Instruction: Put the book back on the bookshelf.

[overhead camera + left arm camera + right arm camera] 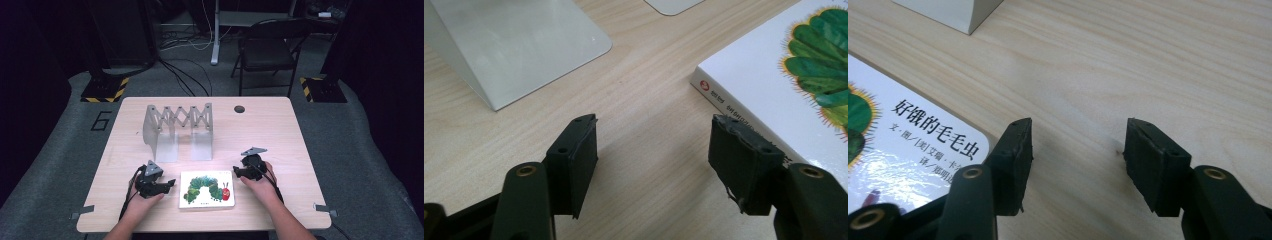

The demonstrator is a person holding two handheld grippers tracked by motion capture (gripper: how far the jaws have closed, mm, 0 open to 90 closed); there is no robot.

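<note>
A white picture book (207, 189) with a green caterpillar on its cover lies flat near the table's front edge. My left gripper (170, 184) rests just left of it, jaws open over bare wood. In the left gripper view (654, 135) the right-hand pad sits close by the book's (774, 75) spine edge, with nothing between the pads. My right gripper (236, 172) stands at the book's upper right corner, also open. In the right gripper view (1078, 135) only bare table lies between the pads, and the book's (908, 145) corner is beside the left-hand jaw.
A grey metal expanding book rack (177, 130) stands on the wooden table (260, 130) behind the book; one of its base plates (519, 45) lies ahead of the left gripper. A cable hole (239, 108) is at the back. A folding chair (267, 50) stands beyond the table.
</note>
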